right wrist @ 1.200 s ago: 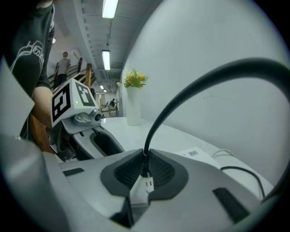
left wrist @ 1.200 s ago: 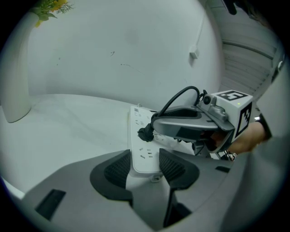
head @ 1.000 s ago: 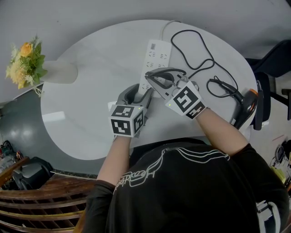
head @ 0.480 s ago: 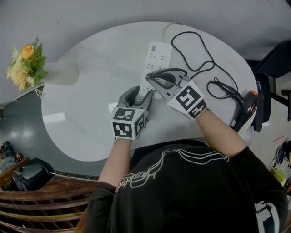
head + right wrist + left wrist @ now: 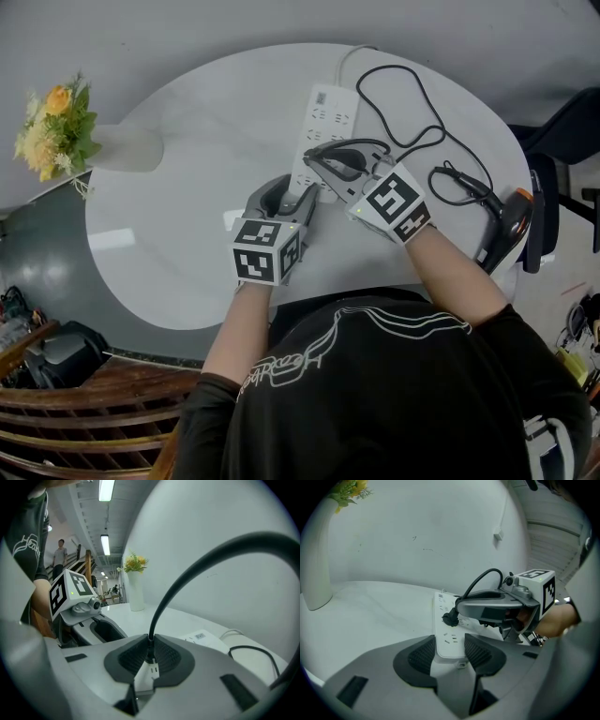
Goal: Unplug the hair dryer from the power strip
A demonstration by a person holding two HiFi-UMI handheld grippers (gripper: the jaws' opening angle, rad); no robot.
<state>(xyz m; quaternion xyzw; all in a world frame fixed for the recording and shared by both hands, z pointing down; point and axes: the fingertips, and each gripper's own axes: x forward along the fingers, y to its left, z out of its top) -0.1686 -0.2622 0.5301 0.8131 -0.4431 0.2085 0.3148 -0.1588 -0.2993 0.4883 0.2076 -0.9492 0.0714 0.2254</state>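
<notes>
Power strip (image 5: 326, 127) — probably light, rigid, apt to lift — lies on the table (image 5: 187, 187), near end clamped in left tool (image 5: 449, 649); right tool (image 5: 151, 660) pinches the hard plug (image 5: 450, 618) low on its body, seemingly a surer hold than the limp cord (image 5: 403, 103).

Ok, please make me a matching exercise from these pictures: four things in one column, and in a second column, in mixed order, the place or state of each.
Column 1
1. left gripper
2. right gripper
3. hair dryer
4. vase

Column 2
A. lies at the right edge of the table, as the head view shows it
B. closed on the black plug
C. stands at the left edge of the table
D. clamps the near end of the power strip

Pairs: 1-D, 2-B, 3-A, 4-C
</notes>
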